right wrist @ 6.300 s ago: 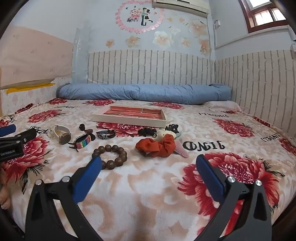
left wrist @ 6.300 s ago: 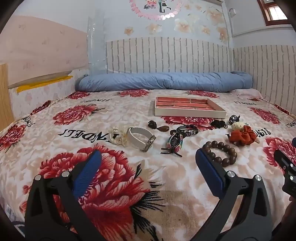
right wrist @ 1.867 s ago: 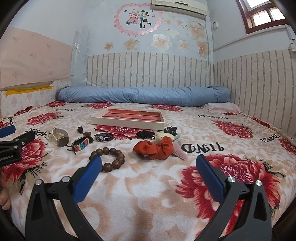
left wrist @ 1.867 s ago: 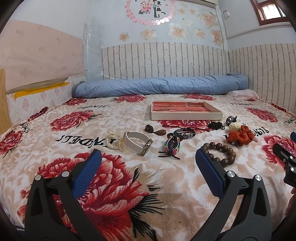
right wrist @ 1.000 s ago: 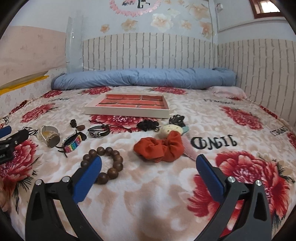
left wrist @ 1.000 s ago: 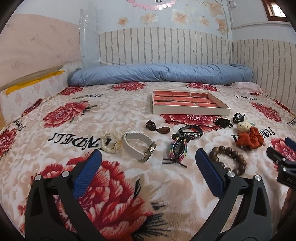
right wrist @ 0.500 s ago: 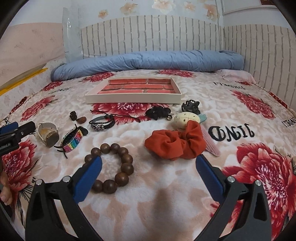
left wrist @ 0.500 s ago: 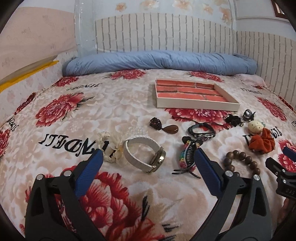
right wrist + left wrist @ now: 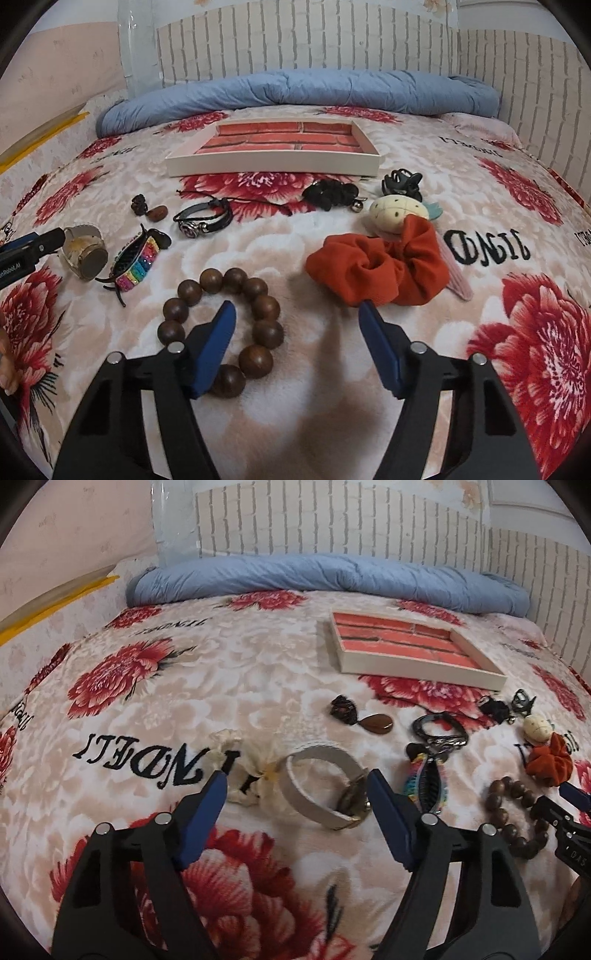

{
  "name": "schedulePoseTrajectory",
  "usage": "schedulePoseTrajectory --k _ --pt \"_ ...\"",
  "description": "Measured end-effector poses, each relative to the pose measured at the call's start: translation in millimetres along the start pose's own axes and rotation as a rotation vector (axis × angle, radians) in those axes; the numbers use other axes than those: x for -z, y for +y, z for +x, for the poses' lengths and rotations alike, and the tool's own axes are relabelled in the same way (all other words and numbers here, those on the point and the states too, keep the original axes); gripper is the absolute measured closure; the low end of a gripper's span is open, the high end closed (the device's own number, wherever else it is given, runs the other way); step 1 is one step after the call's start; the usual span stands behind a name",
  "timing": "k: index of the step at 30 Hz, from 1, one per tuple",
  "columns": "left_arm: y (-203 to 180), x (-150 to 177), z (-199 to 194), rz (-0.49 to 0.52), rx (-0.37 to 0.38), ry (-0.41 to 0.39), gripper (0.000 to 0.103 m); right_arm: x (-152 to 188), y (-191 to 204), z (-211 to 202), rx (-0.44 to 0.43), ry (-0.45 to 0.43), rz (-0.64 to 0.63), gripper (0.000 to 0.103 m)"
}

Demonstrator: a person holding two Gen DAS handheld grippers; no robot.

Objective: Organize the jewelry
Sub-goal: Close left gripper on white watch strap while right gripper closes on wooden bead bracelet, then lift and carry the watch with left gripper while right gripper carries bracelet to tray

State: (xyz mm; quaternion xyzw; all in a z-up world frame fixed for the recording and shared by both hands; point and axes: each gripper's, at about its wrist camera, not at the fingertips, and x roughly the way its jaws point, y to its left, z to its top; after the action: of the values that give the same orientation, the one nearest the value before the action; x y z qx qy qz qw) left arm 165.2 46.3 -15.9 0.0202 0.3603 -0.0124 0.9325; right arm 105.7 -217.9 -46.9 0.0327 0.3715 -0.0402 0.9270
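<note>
Jewelry lies scattered on a floral blanket in front of a white tray (image 9: 417, 666) with a red brick-pattern floor, also in the right wrist view (image 9: 273, 162). My left gripper (image 9: 295, 786) is open, its jaws either side of a white-strap watch (image 9: 321, 790). My right gripper (image 9: 295, 317) is open, low over the blanket between a brown wooden bead bracelet (image 9: 221, 325) and an orange scrunchie (image 9: 376, 269). Its left pad (image 9: 218, 339) overlaps the bead ring. A rainbow hair clip (image 9: 136, 266), black cord bracelet (image 9: 203, 218) and brown pendant (image 9: 376, 723) lie nearby.
A cream flower tie (image 9: 243, 771) lies left of the watch. A black claw clip (image 9: 400, 184), black bead cluster (image 9: 328, 194) and cream pineapple clip (image 9: 399, 214) lie near the tray. A rolled blue duvet (image 9: 295, 90) lies along the brick-pattern wall.
Both grippers have moved forward and down toward the blanket. The left now straddles the watch; the right has reached the bead bracelet and scrunchie. Both jaws have narrowed somewhat.
</note>
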Motion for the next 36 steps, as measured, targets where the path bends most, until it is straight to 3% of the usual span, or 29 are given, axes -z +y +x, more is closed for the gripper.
schedulePoseTrajectory --k 4,8,22,31,36 --pt "5 0 10 -0.007 0.006 0.054 0.045 -2 6 3 0.007 0.01 -0.015 0.039" --pt "10 1 16 -0.013 0.018 0.094 0.052 -2 9 5 0.021 0.025 -0.029 0.049" --pt "13 -4 35 -0.033 0.116 0.192 0.077 1 15 14 -0.018 0.113 -0.003 0.068" --pt "11 -9 48 -0.015 0.081 0.213 0.096 -5 15 32 -0.005 0.155 -0.017 0.078" --pt "10 -9 47 -0.011 0.06 0.196 0.1 -8 12 33 -0.031 0.146 -0.033 0.08"
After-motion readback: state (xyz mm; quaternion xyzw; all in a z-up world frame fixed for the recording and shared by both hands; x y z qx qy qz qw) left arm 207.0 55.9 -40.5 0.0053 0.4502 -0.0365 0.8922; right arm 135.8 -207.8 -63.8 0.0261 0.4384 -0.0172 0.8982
